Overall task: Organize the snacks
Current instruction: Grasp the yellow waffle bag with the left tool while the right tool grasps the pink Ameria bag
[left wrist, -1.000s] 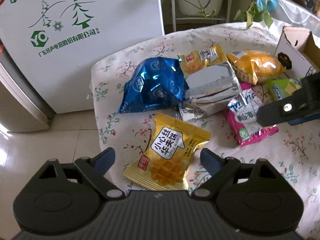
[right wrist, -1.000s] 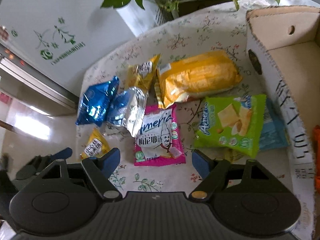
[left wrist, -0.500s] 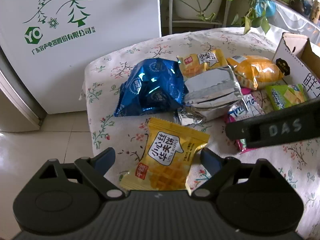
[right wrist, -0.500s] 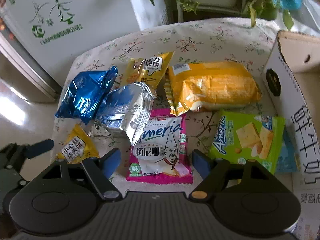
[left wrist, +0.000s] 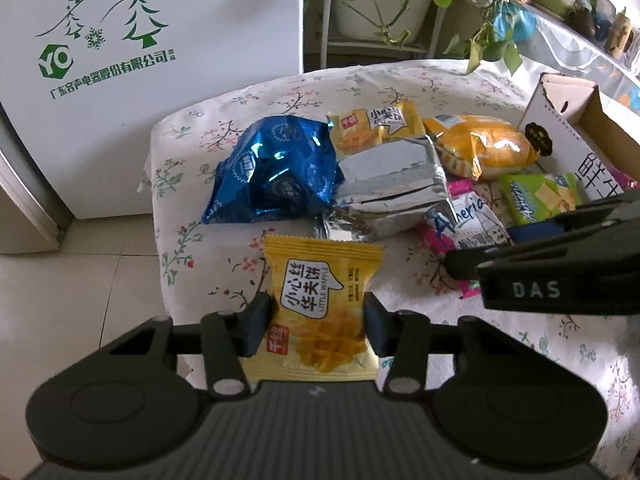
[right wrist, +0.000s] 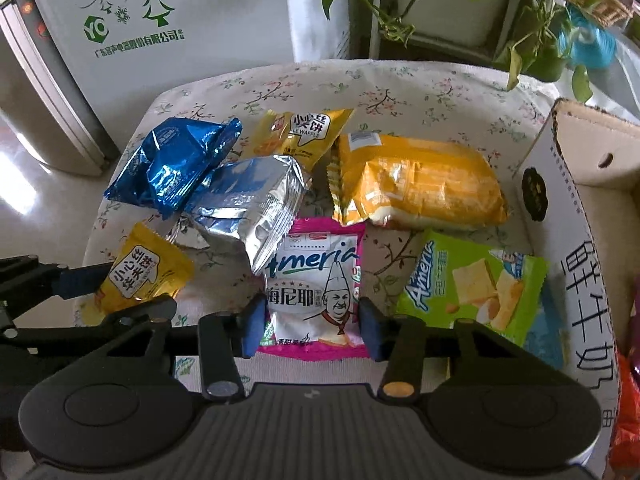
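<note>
On the floral tablecloth, a yellow waffle packet was pinched by the downward-tilted left gripper, a pink Ameria packet by the right gripper.

Home interior: white fridge on tiled floor, potted trailing plants, floral tablecloth under snack packets.

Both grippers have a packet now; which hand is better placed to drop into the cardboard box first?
Right, probably: the right gripper, shut on the pink packet, is next to the cardboard box.
</note>
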`<state>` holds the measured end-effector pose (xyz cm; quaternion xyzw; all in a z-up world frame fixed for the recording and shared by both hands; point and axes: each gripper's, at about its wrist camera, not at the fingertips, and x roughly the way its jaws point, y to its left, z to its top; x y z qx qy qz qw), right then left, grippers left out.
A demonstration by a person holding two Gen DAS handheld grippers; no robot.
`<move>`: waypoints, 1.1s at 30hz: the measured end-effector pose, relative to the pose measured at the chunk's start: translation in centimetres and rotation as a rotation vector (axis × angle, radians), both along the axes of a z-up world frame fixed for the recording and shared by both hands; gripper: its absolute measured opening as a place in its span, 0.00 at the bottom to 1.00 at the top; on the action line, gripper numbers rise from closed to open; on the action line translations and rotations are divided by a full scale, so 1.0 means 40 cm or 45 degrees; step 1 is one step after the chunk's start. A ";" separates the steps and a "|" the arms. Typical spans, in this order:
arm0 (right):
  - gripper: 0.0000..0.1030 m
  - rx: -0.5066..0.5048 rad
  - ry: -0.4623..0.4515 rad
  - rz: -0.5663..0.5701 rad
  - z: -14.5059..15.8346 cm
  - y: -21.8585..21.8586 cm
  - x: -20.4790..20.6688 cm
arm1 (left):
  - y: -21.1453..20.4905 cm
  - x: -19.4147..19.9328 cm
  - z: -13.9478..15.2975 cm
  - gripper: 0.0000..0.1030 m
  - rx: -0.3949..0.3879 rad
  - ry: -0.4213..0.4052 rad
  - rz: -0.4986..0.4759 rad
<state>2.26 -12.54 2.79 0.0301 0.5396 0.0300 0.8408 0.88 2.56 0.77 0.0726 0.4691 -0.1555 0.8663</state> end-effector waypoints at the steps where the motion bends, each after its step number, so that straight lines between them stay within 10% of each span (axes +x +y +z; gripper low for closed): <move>1: 0.53 0.011 0.003 0.001 0.002 -0.004 -0.002 | 0.004 -0.001 0.002 0.46 -0.004 0.008 0.014; 33: 0.53 0.177 -0.084 -0.047 0.117 -0.125 -0.082 | -0.024 -0.058 0.107 0.46 -0.150 -0.054 0.169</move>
